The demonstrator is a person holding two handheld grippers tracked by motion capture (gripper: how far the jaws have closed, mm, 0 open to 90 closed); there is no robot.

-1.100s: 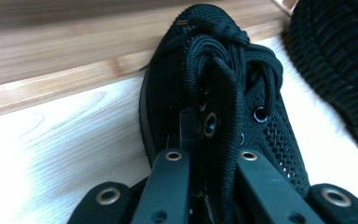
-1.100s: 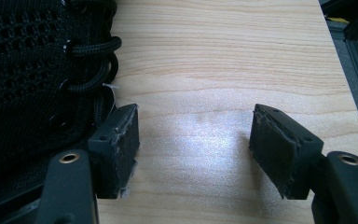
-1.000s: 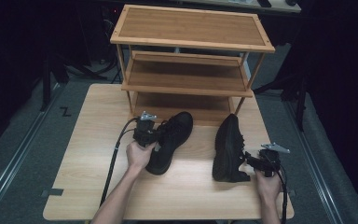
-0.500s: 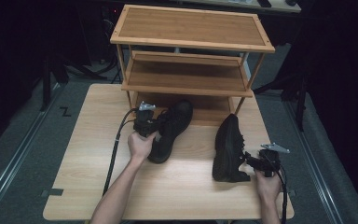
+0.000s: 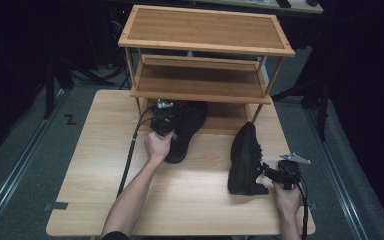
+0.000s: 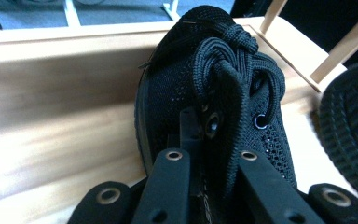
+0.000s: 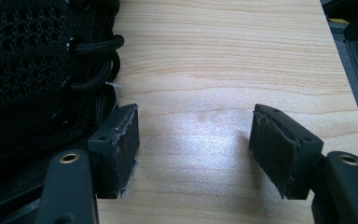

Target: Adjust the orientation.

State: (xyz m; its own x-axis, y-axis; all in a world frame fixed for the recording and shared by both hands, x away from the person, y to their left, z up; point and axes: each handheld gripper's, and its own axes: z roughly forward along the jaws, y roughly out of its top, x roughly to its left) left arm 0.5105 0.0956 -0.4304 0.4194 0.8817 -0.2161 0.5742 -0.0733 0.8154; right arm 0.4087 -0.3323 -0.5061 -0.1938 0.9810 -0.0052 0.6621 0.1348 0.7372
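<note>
A black mesh lace-up shoe (image 5: 186, 131) lies on the wooden table with its toe at the bottom tier of the wooden rack (image 5: 205, 30). My left gripper (image 5: 170, 125) is shut on that shoe (image 6: 214, 74) at its laced tongue, with the jaws (image 6: 209, 140) pinched together around the fabric. A second black shoe (image 5: 244, 160) rests on its side at the right. My right gripper (image 5: 268, 172) stands open beside it. In the right gripper view, that gripper (image 7: 193, 140) has bare wood between its pads, and the left pad (image 7: 121, 140) is close against the shoe (image 7: 37, 70).
The rack has three wooden tiers on thin posts, and its lowest tier (image 5: 227, 114) sits just above the table (image 5: 105, 165). The second shoe's sole (image 6: 349, 116) lies to the right of the held shoe. Dark floor and rails surround the table.
My left hand has carried the held shoe forward toward the rack, so its toe now reaches the bottom tier. The right hand and its shoe have stayed put.
</note>
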